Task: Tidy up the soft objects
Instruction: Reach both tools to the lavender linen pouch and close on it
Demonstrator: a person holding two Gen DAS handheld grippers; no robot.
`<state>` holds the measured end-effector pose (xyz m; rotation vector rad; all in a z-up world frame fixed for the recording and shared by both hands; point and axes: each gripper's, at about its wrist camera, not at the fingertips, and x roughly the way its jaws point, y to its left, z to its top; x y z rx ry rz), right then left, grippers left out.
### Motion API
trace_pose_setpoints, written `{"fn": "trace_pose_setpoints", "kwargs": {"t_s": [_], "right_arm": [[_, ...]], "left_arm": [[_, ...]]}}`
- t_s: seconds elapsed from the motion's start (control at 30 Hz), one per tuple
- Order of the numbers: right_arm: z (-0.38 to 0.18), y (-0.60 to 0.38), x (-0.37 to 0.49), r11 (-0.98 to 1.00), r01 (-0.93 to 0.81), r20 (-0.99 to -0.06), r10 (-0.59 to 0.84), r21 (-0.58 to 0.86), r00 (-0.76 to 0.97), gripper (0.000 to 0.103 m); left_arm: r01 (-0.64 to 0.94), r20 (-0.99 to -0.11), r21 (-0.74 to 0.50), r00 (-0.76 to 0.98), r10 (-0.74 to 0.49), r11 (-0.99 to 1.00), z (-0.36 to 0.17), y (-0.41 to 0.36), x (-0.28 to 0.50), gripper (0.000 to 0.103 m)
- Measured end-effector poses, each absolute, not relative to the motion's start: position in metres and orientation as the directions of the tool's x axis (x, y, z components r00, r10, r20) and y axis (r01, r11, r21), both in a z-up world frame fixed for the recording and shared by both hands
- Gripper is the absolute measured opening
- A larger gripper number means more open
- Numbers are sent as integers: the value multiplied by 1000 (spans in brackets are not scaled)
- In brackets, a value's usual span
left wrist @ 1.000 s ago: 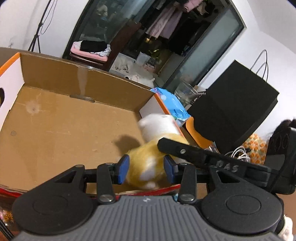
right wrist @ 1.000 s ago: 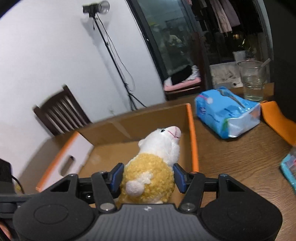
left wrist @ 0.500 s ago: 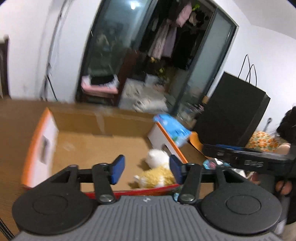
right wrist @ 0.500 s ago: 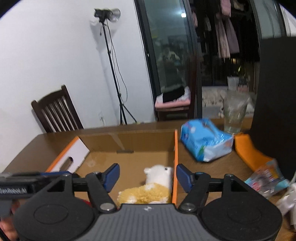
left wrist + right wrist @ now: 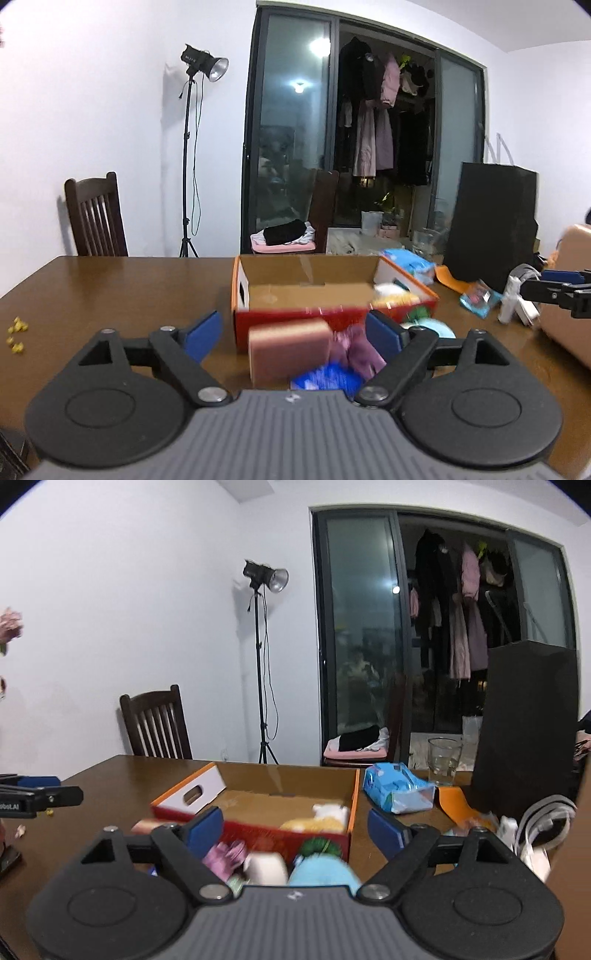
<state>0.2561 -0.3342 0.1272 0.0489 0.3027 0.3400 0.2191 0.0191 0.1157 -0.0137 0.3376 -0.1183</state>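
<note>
An orange-and-red cardboard box [image 5: 332, 317] [image 5: 258, 834] stands open on the brown table. A yellow-and-white plush sheep [image 5: 391, 293] [image 5: 321, 818] lies in its right corner. Soft things sit in front of the box: a pink sponge block [image 5: 288, 350], a purple cloth [image 5: 360, 349] [image 5: 225, 856], a blue item [image 5: 325, 376], a white roll [image 5: 267, 867], a light-blue plush [image 5: 321, 871] and a green ball [image 5: 319, 847]. My left gripper [image 5: 293, 334] and right gripper [image 5: 295, 830] are pulled back before the box, jaws opening, nothing gripped.
A blue tissue pack [image 5: 397, 786], a glass [image 5: 443, 758], a tall black bag [image 5: 528, 723] and white cables [image 5: 535, 830] fill the table's right side. A wooden chair [image 5: 155, 725] and a light stand [image 5: 262, 664] are behind. Small yellow bits [image 5: 16, 332] lie far left.
Both grippers let go of the plush sheep, opened wider and drew back and up from the box. The sheep now lies inside the box.
</note>
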Motion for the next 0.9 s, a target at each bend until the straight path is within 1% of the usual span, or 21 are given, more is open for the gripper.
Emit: {"fn": "trace_pose_setpoints", "kwargs": {"t_s": [0.03,0.1,0.17,0.23,0.33,0.37,0.43,0.57,0.7,0.77,0.83,0.9], "right_arm": [[121,-332,240,940,-328,-274,341,96,899,86],[109,-329,215,935,-340,-253,354,101,900,92],[97,-325,190,936,-335,-241,351,105,905,92],[83,-319,165,939,-335,-238,344,79,908,92],[66,-308,135,934,-355,-249,354,41,902,95],[60,-306,127,930,-366,-250,363,39,897,95],[52,-303,115,922,-385,-262,383,47,886,95],[45,-296,110,897,-437,-286,437,66,853,95],[44,-294,116,905,-419,-257,423,72,869,95],[38,-292,127,908,-411,-280,416,78,865,93],[32,-291,139,909,-404,-321,415,103,852,91],[27,-290,156,909,-389,-345,417,151,841,85]], "left_arm": [[115,-329,-35,936,-121,993,110,21,208,89],[121,-322,-44,938,-128,992,98,20,183,93],[108,-313,-47,942,-118,993,85,21,157,94],[95,-315,-55,943,-108,994,71,23,135,94],[92,-351,-97,928,-121,991,49,22,111,94],[97,-371,-107,919,-131,989,42,20,107,94],[117,-399,-80,906,-139,990,31,15,101,94],[117,-390,-12,914,-113,993,29,5,102,94],[134,-384,-41,913,-139,990,32,6,110,94],[144,-391,-46,908,-150,989,31,4,121,94],[155,-400,-61,901,-166,986,30,1,138,89],[145,-407,-86,898,-167,986,30,0,160,73]]}}
